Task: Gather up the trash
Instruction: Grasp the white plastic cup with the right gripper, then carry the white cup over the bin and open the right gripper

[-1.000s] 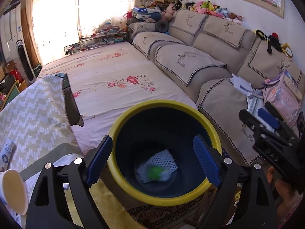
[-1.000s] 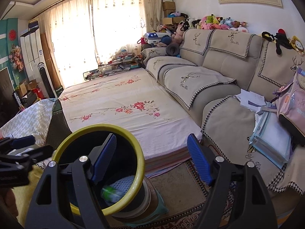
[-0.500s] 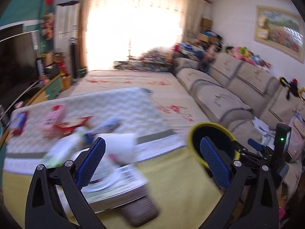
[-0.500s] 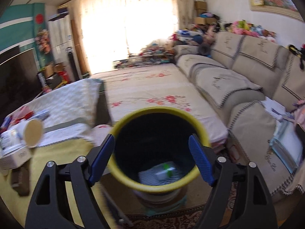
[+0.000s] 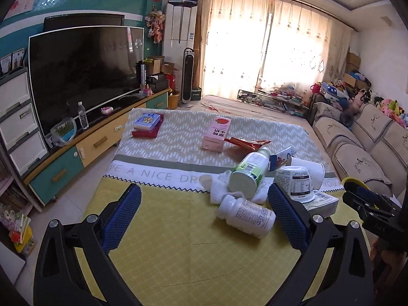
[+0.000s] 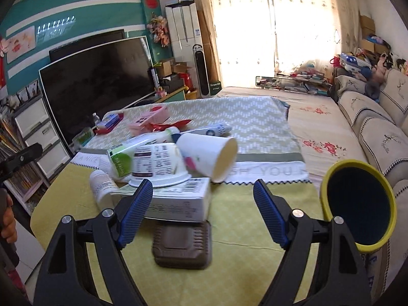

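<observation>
Blue-padded left gripper (image 5: 204,216): jaws wide, empty, above yellow cloth (image 5: 178,250). Right gripper (image 6: 202,211): jaws apart, empty. Trash heaped just beyond: pill bottle (image 5: 246,215), tub (image 5: 294,182), cup (image 6: 209,155), box (image 6: 178,199). Bin (image 6: 358,205) beside table, right.

Daylight floods through the curtains (image 5: 267,51) at twelve o'clock, blown out white. The television (image 5: 81,74) stays dark. Fisheye bends edges; the right wrist view shows motion blur.
</observation>
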Available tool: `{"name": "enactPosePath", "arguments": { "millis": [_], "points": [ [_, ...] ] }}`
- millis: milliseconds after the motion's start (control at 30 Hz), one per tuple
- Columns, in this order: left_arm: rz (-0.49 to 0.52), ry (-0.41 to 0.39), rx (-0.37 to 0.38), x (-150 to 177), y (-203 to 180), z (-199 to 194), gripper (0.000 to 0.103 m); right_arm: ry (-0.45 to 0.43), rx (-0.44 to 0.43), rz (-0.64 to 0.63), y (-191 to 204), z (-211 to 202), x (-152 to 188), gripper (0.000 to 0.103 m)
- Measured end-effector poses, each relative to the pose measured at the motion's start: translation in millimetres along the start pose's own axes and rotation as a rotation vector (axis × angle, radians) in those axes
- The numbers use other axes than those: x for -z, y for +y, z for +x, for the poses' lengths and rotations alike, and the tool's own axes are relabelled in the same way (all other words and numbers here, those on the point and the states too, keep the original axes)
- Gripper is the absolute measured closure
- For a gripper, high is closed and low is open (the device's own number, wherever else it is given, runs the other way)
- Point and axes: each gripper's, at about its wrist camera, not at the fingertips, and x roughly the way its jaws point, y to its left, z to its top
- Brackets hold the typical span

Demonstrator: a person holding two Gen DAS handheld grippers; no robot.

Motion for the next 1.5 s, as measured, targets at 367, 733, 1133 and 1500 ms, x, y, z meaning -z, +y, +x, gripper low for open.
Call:
{"name": "enactPosePath", "arguments": {
  "millis": [367, 733, 1133, 1500],
  "points": [
    [-0.017, 0.003, 0.024, 15.8, 6.0, -0.1, 0.005, 0.141, -0.088, -0.08, 35.1, 59.0, -32.6, 0.026],
    [-0.016, 0.01, 0.034, 20.9, 5.9, 1.5, 0.005, 0.265, -0.061, -0.092, 46.2, 112.1, -32.7, 0.026],
    [-0.003, 0.019, 0.038, 23.4, -2.6, 3.7, 0.005, 0.175, -0.128, -0.047, 41.8, 81.3, -41.3, 0.028],
    [0.044, 0.041, 0.055, 27.7, -30.0, 9.7, 0.005, 0.024, -0.039, 0.121, -42.0, 5.2, -38.7, 0.028]
  ]
}}
